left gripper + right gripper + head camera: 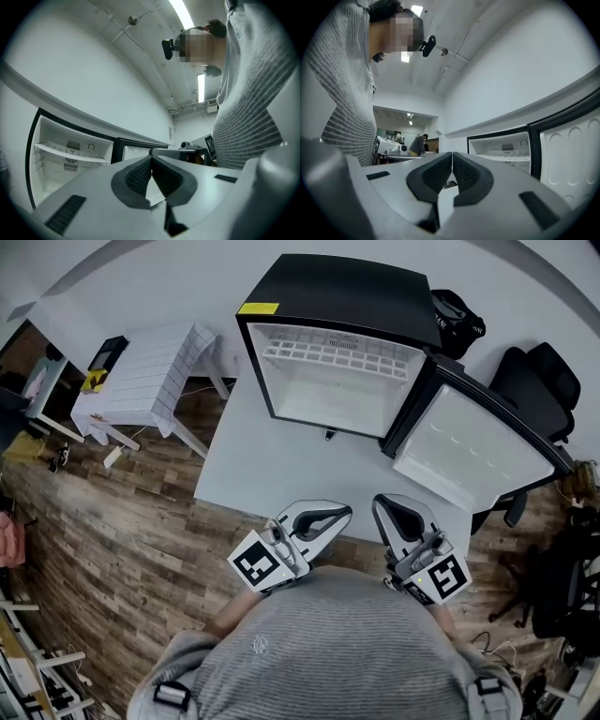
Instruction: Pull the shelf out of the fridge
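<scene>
In the head view the fridge (375, 296) stands with its door (473, 451) swung wide to the right. The shelf (328, 354) sits fully seated high in the cabinet, and nothing else shows inside; the door lining looks bare too. The left gripper (343, 513) and right gripper (384, 505) hang close to the person's body, well short of the opening, so I judge this as the approach step, with the pull not yet begun.

In the left gripper view the pads (140, 176) meet tip to tip with nothing between them; the shelf (70, 153) is a white ledge across the cabinet, well apart.

In the right gripper view the pads (465, 174) are likewise pressed together and empty, with the shelf (506, 156) beyond. Next, I judge, the jaws must spread, reach the shelf's front edge, pinch it and draw it out level
</scene>
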Demonstrator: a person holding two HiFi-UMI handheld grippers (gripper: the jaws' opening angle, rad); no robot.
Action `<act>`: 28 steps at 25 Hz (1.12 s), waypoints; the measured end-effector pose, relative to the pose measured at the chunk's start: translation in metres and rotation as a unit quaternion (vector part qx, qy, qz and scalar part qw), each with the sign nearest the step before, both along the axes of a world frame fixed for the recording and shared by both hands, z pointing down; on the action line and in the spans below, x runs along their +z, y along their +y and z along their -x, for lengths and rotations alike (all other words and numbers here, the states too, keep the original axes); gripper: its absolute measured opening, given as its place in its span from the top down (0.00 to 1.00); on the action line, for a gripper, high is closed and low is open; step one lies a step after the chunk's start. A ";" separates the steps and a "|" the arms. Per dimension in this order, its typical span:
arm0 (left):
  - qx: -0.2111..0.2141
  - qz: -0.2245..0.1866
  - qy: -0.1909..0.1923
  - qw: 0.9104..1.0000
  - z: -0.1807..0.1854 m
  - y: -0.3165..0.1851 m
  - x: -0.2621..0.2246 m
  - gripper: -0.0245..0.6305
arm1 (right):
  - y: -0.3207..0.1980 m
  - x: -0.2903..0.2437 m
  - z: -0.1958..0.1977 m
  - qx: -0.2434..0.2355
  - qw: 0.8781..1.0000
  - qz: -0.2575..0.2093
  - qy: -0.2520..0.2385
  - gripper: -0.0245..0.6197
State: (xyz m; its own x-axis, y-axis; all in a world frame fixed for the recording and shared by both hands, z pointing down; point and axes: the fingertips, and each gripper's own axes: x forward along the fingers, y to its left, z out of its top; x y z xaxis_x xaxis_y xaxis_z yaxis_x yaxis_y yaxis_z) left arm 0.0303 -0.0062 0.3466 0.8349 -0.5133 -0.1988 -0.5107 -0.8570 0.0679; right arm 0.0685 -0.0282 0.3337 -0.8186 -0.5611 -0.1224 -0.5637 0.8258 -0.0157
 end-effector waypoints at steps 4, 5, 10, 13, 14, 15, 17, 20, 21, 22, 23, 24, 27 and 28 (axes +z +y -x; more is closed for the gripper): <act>0.016 0.000 0.004 1.000 0.017 -0.021 -0.001 0.95 | -0.019 -0.011 0.022 0.006 1.000 -0.003 -0.011 0.94; 0.021 0.000 0.005 1.000 0.021 -0.026 -0.001 0.95 | -0.024 -0.013 0.026 0.009 1.000 -0.002 -0.013 0.94; 0.034 0.002 0.010 0.999 0.045 -0.053 -0.002 0.95 | -0.048 -0.008 0.049 0.028 1.000 0.002 0.001 0.94; 0.042 0.000 0.006 0.999 0.058 -0.064 0.000 0.95 | -0.059 0.001 0.058 0.047 0.999 0.004 0.014 0.94; 0.045 -0.002 0.003 0.999 0.062 -0.066 0.001 0.95 | -0.062 0.003 0.061 0.052 0.999 0.004 0.014 0.94; 0.048 -0.004 0.000 0.999 0.066 -0.069 0.002 0.95 | -0.064 0.004 0.065 0.056 0.998 0.003 0.014 0.94; 0.052 -0.006 -0.003 0.999 0.074 -0.075 0.004 0.95 | -0.069 0.006 0.073 0.064 0.998 0.001 0.016 0.94; 0.058 -0.007 -0.012 0.998 0.086 -0.087 0.009 0.95 | -0.080 0.012 0.084 0.079 0.997 0.000 0.022 0.94; 0.060 -0.008 -0.016 0.998 0.090 -0.091 0.011 0.95 | -0.084 0.014 0.087 0.085 0.996 0.000 0.025 0.94; 0.063 -0.009 -0.018 0.998 0.092 -0.096 0.012 0.95 | -0.088 0.016 0.089 0.091 0.995 0.001 0.028 0.94; 0.066 -0.008 -0.019 0.998 0.095 -0.100 0.014 0.95 | -0.091 0.017 0.092 0.097 0.995 0.001 0.030 0.94; 0.069 -0.005 -0.021 0.997 0.098 -0.104 0.016 0.95 | -0.095 0.019 0.094 0.101 0.994 0.000 0.032 0.94; 0.078 0.008 -0.033 0.996 0.104 -0.112 0.030 0.95 | -0.103 0.021 0.099 0.115 0.993 -0.004 0.040 0.94; 0.081 0.010 -0.035 0.996 0.105 -0.115 0.032 0.95 | -0.105 0.021 0.098 0.120 0.992 -0.005 0.042 0.94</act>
